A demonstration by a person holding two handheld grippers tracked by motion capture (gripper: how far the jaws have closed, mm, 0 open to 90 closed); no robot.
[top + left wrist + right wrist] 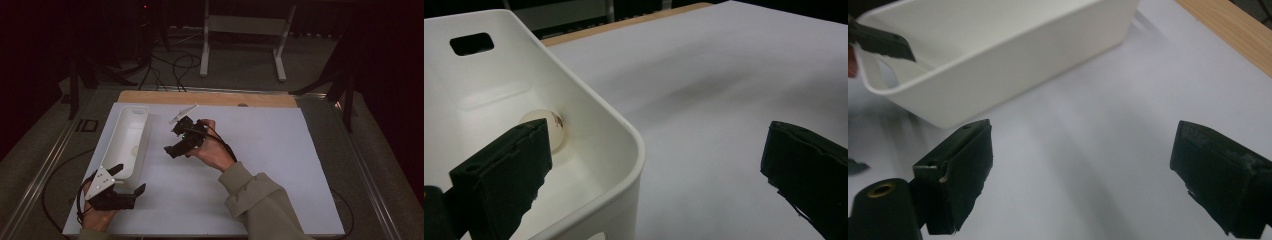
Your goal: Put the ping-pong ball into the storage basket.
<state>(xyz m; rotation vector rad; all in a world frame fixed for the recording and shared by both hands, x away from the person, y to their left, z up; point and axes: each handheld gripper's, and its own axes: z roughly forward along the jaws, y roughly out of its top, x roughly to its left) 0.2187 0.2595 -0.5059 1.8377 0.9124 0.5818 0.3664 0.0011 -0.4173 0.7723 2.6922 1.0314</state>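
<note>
The left gripper [654,165] is straddling the near corner of the bin [624,135], jaws wide and holding nothing; a ball [555,131] is sitting inside by the wall. The right gripper [1080,170] is hovering beside the bin, equally wide and empty. Closing squarely on the rim should steady it.

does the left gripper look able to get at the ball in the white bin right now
Probably yes. The left gripper is open at the near end of the white bin, one jaw already over the rim, and the ball lies uncovered on the bin floor against the side wall, which may crowd the grasp.
</note>
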